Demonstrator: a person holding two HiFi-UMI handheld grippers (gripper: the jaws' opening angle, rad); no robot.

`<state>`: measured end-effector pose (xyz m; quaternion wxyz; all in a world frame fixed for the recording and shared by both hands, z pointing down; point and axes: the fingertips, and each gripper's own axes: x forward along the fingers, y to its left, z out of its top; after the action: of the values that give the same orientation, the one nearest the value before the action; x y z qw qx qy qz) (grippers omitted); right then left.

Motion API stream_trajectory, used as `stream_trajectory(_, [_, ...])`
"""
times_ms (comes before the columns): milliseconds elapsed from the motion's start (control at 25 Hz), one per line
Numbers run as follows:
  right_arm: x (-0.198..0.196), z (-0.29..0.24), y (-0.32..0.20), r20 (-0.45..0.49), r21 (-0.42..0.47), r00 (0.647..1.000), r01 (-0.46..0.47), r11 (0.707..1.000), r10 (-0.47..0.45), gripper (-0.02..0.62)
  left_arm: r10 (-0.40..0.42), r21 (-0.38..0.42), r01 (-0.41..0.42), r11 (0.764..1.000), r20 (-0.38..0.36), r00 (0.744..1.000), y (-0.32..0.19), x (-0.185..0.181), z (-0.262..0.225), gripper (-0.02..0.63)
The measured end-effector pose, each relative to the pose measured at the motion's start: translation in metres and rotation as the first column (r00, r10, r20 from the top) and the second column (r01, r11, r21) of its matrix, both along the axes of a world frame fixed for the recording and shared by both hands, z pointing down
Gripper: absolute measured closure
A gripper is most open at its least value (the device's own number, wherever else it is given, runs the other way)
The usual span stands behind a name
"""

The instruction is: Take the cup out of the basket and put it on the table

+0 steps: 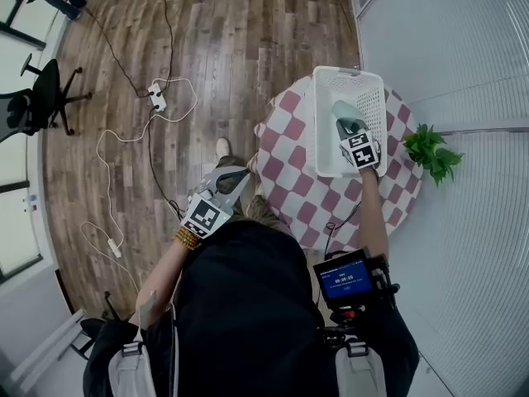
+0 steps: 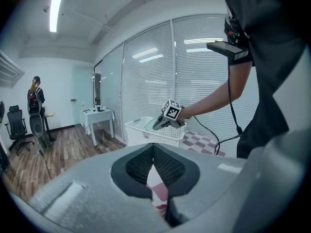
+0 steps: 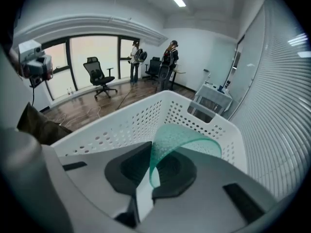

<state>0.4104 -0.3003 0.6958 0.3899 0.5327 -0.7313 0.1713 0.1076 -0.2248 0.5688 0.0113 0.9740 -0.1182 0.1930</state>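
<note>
Jaws of my right gripper [image 3: 148, 154] are clamping down on the cup [image 3: 185, 139], a see-through green one. One pad is sitting inside its wall and the other outside, just under the rim. The cup's open mouth is facing away from the jaws, toward the far end of the basket [image 3: 121, 125].

- Cup is hanging off the jaw tips over the inside of the basket, about level with the basket's rim. I cannot tell whether its base is clearing the rim.
- White perforated walls are lying below and ahead of the jaws. The handle cut-out is sitting straight beyond the cup.
- Basket is standing on the table [image 1: 285, 190], which is wearing a red-and-white checked cloth [image 1: 273, 160]. Bare cloth is showing under and to the left of these jaws.
- Green plant [image 1: 431, 151] is standing off to the right of the jaws, past the table's edge.

My left gripper [image 1: 237, 174] is hanging well apart from the basket, off the table's near-left edge and over the wood floor [image 1: 215, 40]. Its jaws are pressing together at the tips with nothing between them. Checked cloth is showing through the slit below the pads. Far ahead of them, the basket and my right gripper are sitting in line.
</note>
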Motion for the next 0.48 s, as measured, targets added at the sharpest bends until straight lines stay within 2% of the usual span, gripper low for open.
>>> stream_trajectory(200, [-0.005,-0.048,0.005,0.061,0.128,0.997,-0.048,0.991,0.040,0.572,0.058,0.000,-0.058,0.998,0.000,0.998,0.017,0.015,0.004,0.601])
stream_trajectory(480, [-0.015,-0.101,0.019,0.108,0.239,0.993,-0.079,0.968,0.055,0.572,0.126,0.021,-0.126,0.992,-0.018,0.992,0.026,0.036,-0.005,0.601])
